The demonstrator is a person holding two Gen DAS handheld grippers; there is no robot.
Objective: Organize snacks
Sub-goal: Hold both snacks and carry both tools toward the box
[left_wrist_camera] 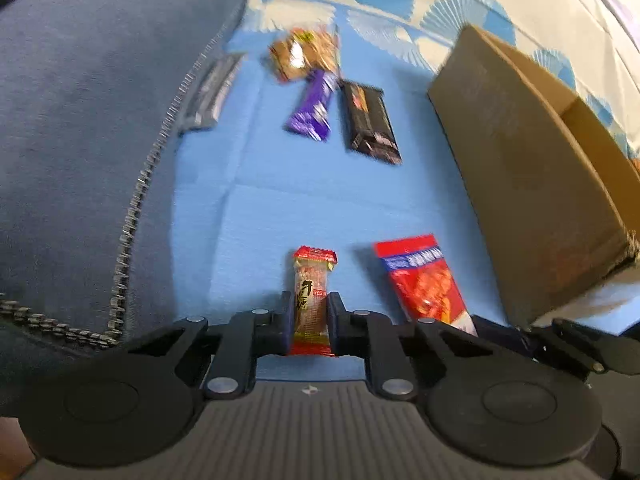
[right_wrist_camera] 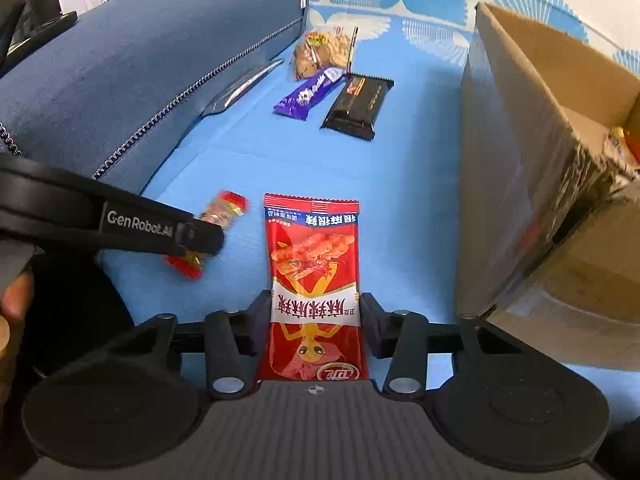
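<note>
Far left, a silver packet [right_wrist_camera: 240,87] lies against the blue cushion [right_wrist_camera: 140,64]. The left gripper [left_wrist_camera: 308,318] is clamped on a small red-ended candy [left_wrist_camera: 313,300], low over the blue sheet [right_wrist_camera: 400,168]. The right gripper [right_wrist_camera: 313,322] straddles the red snack pouch [right_wrist_camera: 314,280], jaws touching its edges; firm grip likely but cannot tell. Far centre: cookie bag [right_wrist_camera: 320,54], purple bar [right_wrist_camera: 306,94], black bar [right_wrist_camera: 358,106], all unsorted. Right, the cardboard box [right_wrist_camera: 520,152] shows something in its near corner. Judgement: early stage, six items outstanding.
</note>
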